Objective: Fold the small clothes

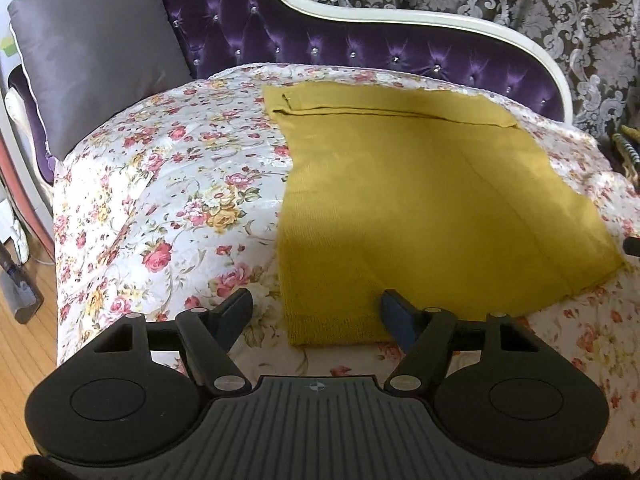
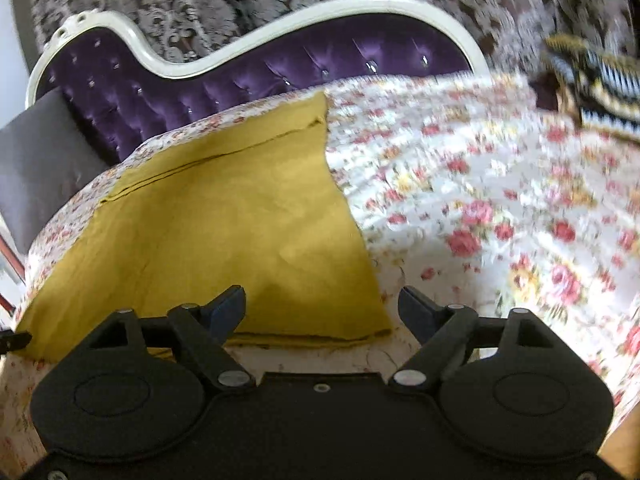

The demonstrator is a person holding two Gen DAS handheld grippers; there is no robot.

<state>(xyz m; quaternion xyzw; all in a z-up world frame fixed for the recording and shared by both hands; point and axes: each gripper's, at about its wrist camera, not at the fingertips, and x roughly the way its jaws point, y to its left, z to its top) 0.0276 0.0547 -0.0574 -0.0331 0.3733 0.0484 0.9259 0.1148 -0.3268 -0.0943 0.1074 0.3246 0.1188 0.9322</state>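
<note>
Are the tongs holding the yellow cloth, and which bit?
No, nothing is held. The left tongs and the right tongs are both open, near the front corners of the yellow cloth, which lies flat on the flowery cover.

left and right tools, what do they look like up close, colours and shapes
Both are matte black. The left tool has two round side housings, angled linkage arms with silver pivot pins, a ribbed grey centre plate bearing a small crosshair mark, and dark blue pads on its fingers. The right tool matches, but its centre plate is plain black with silver screws. No cables or sleeves show.
</note>
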